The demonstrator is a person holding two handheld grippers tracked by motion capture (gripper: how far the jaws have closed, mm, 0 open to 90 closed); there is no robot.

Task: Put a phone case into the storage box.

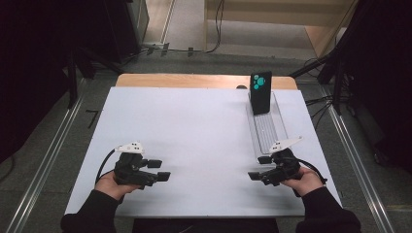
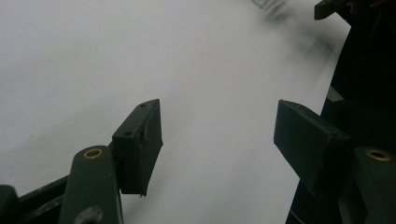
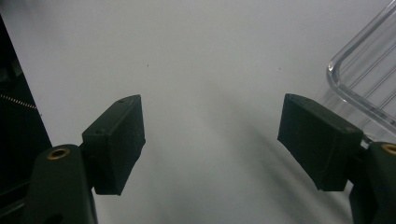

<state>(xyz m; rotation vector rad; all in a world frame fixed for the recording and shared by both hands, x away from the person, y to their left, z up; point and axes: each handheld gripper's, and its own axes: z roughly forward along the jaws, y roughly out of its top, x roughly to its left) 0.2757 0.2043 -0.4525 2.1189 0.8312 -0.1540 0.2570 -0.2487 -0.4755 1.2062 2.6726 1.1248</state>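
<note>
Both tools rest low over the white tabletop (image 1: 194, 141), one in each hand, jaws pointing toward each other across the bare middle. Left tool (image 1: 159, 170) sits at the near left, jaws parted with nothing between them; in the left gripper view I see only white surface in the gap. Right tool (image 1: 258, 167) sits at the near right, jaws also apart and empty, which the right gripper view confirms.

Nearest to my right tool is a clear tray (image 1: 267, 127), long and narrow, running away from me along the right side of the tabletop. Its near rounded corner shows just beside the right jaw in the right gripper view (image 3: 359, 88). A dark phone (image 1: 261, 92) with teal dots on it stands upright at the tray's far end, leaning slightly.

My worries from here: the tray is transparent and hard to read against the white surface, so I could misjudge its rim and knock it with the right tool, which already sits close to its near end. A bump there would likely slide the light tray and topple the phone. If I reach for the phone, closing on its smooth faces off-centre could tip it over. Trailing cables could also drag across the tabletop.
</note>
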